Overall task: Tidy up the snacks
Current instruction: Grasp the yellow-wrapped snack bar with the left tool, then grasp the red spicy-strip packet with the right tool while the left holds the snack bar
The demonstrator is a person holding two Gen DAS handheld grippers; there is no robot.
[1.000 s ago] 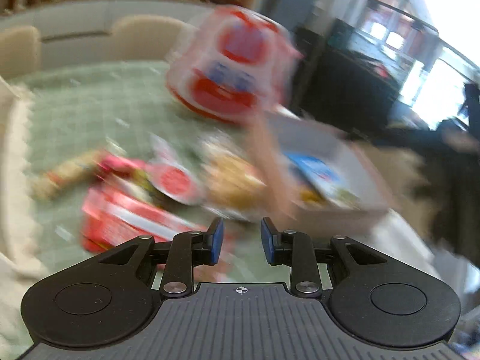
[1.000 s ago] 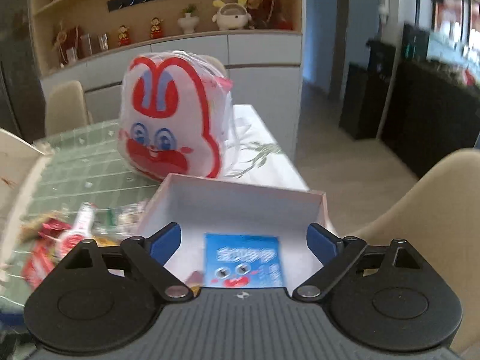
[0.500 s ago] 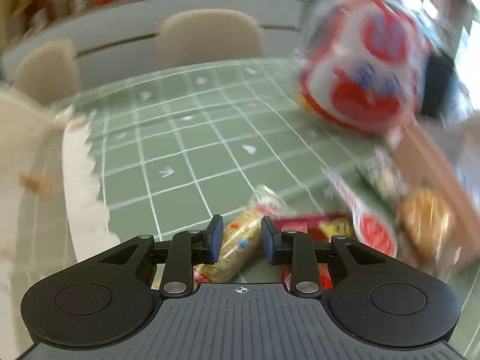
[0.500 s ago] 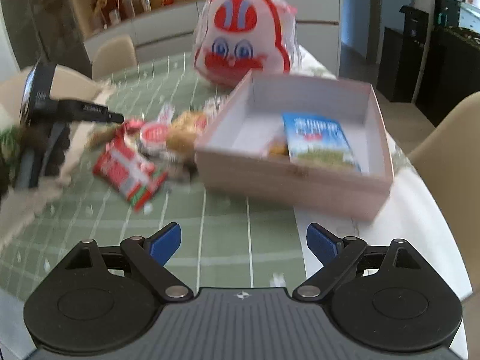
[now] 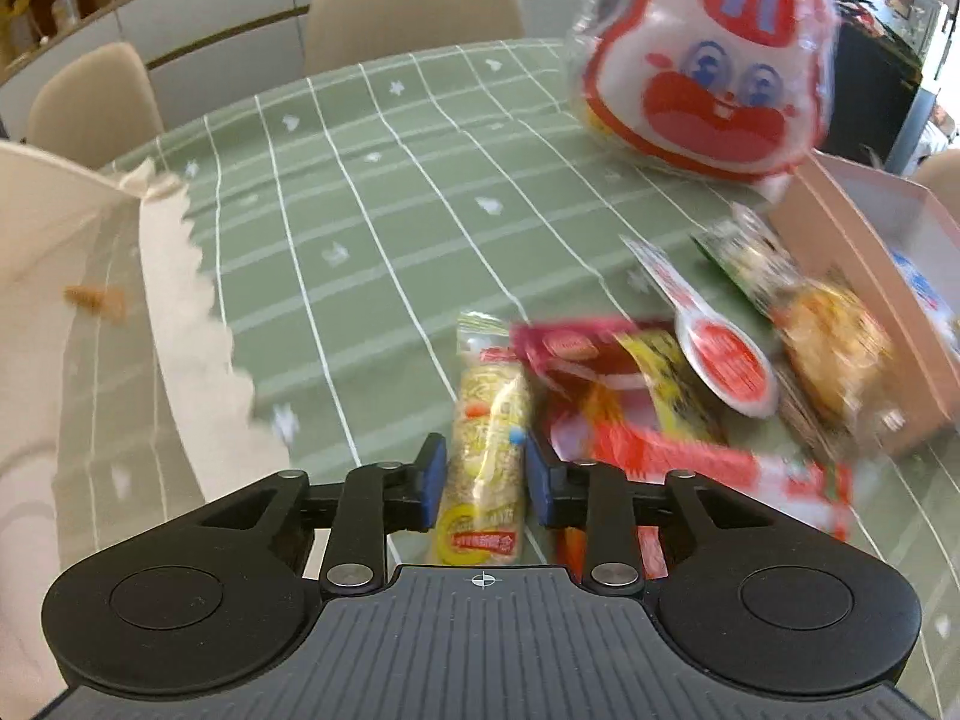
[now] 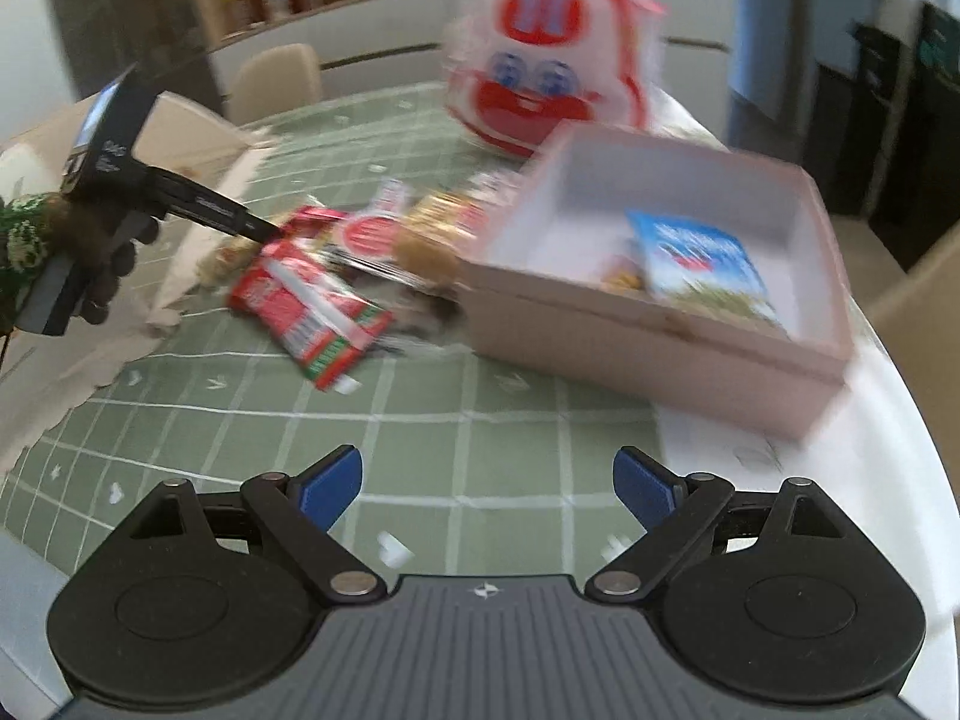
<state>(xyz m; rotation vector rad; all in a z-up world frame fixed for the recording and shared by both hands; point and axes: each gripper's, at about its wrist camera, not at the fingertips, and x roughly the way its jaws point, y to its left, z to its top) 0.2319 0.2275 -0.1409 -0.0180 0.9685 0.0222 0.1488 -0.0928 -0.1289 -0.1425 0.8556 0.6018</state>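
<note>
My left gripper [image 5: 485, 474] has its jaws narrowed around a yellow snack packet [image 5: 486, 444] lying on the green checked tabletop [image 5: 372, 192]; the blue pads [image 5: 433, 474] sit just beside the wrapper on either side, and I cannot tell whether they press it. To the right of those jaws lies a heap of snacks: a red wrapper [image 5: 678, 456], a round red-and-white packet [image 5: 720, 354] and a golden bun packet [image 5: 834, 348]. Further right stands the pink box [image 5: 858, 300]. Ahead and right sits a rabbit-face bag [image 5: 714, 54]. My right gripper [image 6: 487, 486] hangs above bare tabletop, jaws spread wide and holding nothing. Ahead and right of them, a blue packet [image 6: 702, 258] lies inside the box.
</note>
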